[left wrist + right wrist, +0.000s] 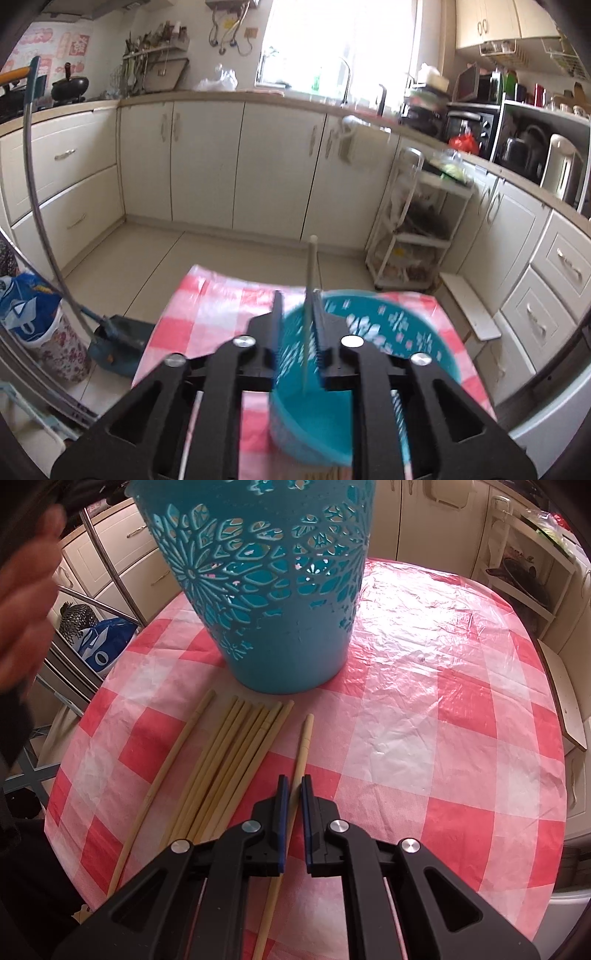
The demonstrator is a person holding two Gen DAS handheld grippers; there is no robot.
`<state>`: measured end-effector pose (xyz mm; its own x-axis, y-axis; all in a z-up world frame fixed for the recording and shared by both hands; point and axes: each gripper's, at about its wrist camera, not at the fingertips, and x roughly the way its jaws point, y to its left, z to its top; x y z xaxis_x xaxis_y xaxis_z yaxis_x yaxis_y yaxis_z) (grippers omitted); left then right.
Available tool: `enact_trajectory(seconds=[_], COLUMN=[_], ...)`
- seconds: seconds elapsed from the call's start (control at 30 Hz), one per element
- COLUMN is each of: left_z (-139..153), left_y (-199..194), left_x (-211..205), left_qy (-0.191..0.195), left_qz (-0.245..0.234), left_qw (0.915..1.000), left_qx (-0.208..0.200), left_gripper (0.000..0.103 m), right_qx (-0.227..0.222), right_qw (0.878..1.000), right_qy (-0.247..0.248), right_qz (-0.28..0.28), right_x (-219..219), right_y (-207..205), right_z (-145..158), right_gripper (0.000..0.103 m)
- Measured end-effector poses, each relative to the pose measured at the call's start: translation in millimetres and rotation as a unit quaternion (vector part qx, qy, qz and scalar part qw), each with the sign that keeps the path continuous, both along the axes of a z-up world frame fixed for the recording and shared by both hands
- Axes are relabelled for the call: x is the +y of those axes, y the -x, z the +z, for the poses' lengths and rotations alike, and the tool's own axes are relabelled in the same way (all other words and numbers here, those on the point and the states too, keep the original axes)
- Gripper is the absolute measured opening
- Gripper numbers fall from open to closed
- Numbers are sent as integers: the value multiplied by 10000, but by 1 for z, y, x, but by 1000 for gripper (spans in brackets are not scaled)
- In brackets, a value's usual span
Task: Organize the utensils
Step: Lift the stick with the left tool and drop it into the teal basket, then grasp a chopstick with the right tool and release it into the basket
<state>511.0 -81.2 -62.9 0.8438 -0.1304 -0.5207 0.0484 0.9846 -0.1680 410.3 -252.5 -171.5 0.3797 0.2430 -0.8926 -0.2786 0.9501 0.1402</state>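
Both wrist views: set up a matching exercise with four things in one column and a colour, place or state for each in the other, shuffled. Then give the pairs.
Things:
1. basket
2. tablecloth
3. chopstick bundle
4. upright chopstick

Colour, place or state:
A. lying flat on the table in front of the basket
B. teal, with cut-out flower patterns
C. red-and-white check
D. standing between the fingers of the left gripper, over the basket

Pairs: 1-B, 2-C, 3-A, 4-D
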Motion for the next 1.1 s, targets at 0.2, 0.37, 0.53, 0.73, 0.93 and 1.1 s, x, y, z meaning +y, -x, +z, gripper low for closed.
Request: enact_trajectory(seconds=[0.2, 0.37, 0.53, 0.73, 0.93, 1.1], left_z=[-3, -11, -14, -3, 1, 2], left_y=[57, 78, 74, 80, 82, 83], left_x=[45, 78, 84, 86, 102, 108], left_qy=[272, 580, 655, 703, 948, 1081], left_qz=[336, 565, 470, 383, 551, 607], left_qw=[9990, 9964, 9960, 9964, 9935, 9918], left_qx=[115, 231, 377, 268, 303, 298], left_gripper=[65, 73, 73, 73, 73, 73], right_qx=[-14, -128, -131, -400, -1091, -2056], right_qw=[10000, 9999, 9999, 9949, 9579, 9316], right_qy=[-57, 14, 44, -887, -2602, -2888], right_qz=[-29, -39, 15, -269, -532, -797], right_x=[-4, -2, -1, -29, -62, -45], right_y=[1, 3, 7, 24, 39, 6], right_z=[0, -1, 1, 44, 117, 176], right_gripper=[8, 8, 6, 6, 6, 6])
